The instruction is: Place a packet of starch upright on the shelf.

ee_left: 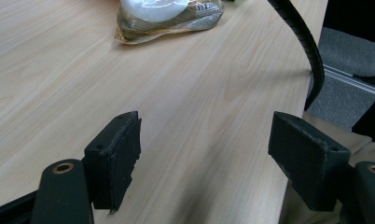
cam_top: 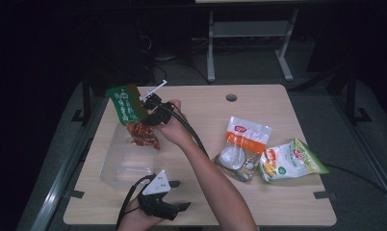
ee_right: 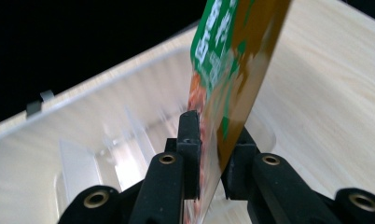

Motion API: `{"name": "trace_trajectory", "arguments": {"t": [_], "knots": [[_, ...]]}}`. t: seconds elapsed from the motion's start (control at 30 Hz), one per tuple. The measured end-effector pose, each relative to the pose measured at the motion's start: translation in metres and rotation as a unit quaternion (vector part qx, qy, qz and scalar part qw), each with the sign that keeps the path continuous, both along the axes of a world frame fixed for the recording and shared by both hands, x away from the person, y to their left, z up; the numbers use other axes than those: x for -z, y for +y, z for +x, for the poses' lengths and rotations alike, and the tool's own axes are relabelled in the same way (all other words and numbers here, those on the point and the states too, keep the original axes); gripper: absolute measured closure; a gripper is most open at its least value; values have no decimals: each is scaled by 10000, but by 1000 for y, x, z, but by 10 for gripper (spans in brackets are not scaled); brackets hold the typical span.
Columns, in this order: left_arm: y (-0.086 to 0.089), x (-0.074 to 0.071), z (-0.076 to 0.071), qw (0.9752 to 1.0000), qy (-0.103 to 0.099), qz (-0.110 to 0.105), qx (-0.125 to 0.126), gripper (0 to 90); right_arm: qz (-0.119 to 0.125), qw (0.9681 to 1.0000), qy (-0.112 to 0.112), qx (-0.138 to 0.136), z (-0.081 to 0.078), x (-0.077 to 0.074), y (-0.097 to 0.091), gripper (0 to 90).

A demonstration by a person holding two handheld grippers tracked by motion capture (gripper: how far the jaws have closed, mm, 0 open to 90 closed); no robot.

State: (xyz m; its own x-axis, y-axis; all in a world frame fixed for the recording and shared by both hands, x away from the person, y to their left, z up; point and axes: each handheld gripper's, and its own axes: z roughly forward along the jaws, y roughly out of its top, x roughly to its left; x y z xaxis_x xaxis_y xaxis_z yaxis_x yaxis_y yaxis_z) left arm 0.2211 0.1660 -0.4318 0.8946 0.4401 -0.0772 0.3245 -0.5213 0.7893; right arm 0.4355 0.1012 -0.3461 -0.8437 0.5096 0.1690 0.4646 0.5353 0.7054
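A green and orange snack packet (cam_top: 132,114) hangs upright over a clear plastic container (cam_top: 115,166) on the left of the table. My right gripper (cam_top: 147,108) reaches it from the right, a hand behind it. In the right gripper view the packet (ee_right: 232,56) stands edge-on and blurred between the jaws, which are slightly apart, so my right gripper (ee_right: 211,140) is open around it, above the container's clear wall (ee_right: 83,140). My left gripper (cam_top: 181,208) rests near the table's front edge. Its jaws are wide apart, and my left gripper (ee_left: 204,154) has only bare wood between them.
A white and orange food packet (cam_top: 242,144) and a green and yellow one (cam_top: 290,161) lie on the right half of the table. The white packet (ee_left: 167,14) lies ahead of the left jaws. A black cable (ee_left: 307,46) hangs over the table edge. A round hole (cam_top: 231,97) sits near the far edge.
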Motion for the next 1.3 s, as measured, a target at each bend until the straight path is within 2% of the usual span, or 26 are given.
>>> {"name": "trace_trajectory", "arguments": {"t": [0.13,0.2,0.23,0.27,0.4,0.43,0.47,0.57,0.63,0.7,0.9,1.03,1.07,1.3], "knots": [[-1,0,0,10000,44,-43,-31,248,-250,9996,-13,-90,-2,7,-3,848],[-1,0,0,10000,50,-49,-43,249,-257,9996,10,-92,-3,10,-4,870],[-2,0,0,10000,40,-39,-34,249,-258,9996,10,-81,-4,12,-5,873],[-2,0,0,10000,18,-32,-21,249,-310,9994,-52,-123,-3,14,-5,873],[-2,0,0,10000,17,-30,-8,249,-608,9981,-36,-130,-7,25,-2,882],[-2,0,0,10000,16,-30,-7,249,-616,9980,-56,-106,-8,28,-3,885],[-2,0,0,10000,14,-26,-5,249,-592,9981,-93,-113,-7,30,-4,886],[-2,0,0,10000,21,-30,-10,250,-417,9991,39,-82,-5,32,-9,886],[-2,1,0,10000,20,-20,-5,249,-415,9991,65,-77,-5,33,-11,874],[-2,1,0,10000,10,-2,-6,250,-390,9992,86,-89,-5,32,-12,801],[-2,1,1,10000,25,-17,-24,249,-191,9996,71,-209,-5,29,-25,702],[-2,1,0,10000,25,-4,-5,249,43,9995,227,-197,-8,22,-39,673],[-2,1,0,10000,29,-1,-4,249,133,9992,335,-159,-10,19,-42,663],[-3,2,1,10000,51,33,-17,249,161,9991,335,-188,-19,13,-66,631]]}}
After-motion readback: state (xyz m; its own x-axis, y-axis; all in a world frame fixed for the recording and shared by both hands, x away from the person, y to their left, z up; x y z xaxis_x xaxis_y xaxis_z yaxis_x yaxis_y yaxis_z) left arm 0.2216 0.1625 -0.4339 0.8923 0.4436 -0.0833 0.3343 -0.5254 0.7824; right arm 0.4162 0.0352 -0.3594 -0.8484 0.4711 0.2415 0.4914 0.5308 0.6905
